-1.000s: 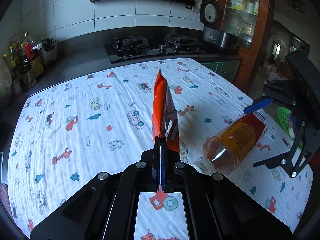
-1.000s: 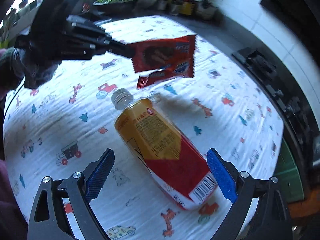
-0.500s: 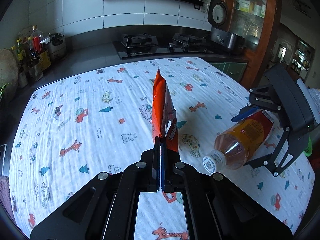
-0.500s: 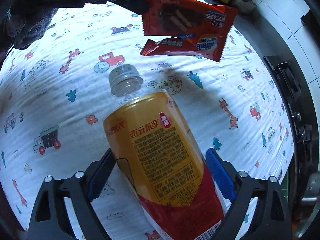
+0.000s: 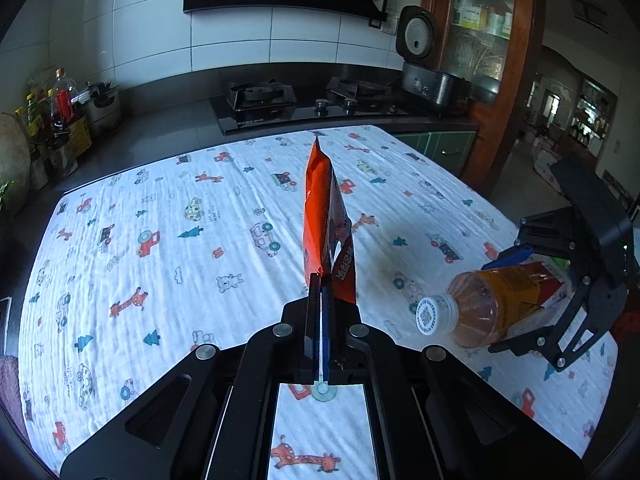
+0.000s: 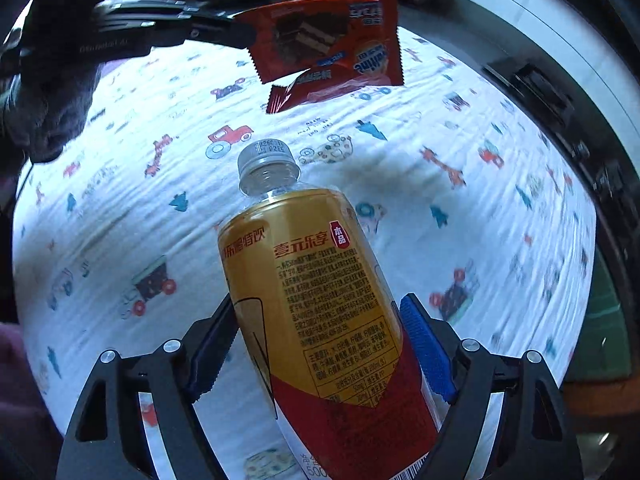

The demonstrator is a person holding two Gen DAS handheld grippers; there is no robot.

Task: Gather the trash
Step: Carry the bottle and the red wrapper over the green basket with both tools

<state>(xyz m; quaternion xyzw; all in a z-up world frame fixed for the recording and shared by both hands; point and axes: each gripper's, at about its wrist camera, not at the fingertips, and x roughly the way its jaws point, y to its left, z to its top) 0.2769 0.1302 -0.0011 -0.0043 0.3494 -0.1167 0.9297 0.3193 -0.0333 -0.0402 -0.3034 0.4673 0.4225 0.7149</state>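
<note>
Cool daylight, moderately bright; white tiles and patterned cloth [image 5: 168, 240] well lit. Soft shadow right of centre in left wrist view. Strong fisheye bending, dark vignette at corners. Right wrist view: motion blur toward right and upper edges; bottle label [image 6: 320, 300] sharp.

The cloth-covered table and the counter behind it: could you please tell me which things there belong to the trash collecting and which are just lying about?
Part of the job:
- red snack wrappers, pinched in the left gripper
- plastic drink bottle, between the right gripper's closing pads

Just lying about:
- gas stove
- rice cooker
- condiment bottles
- printed tablecloth
</note>
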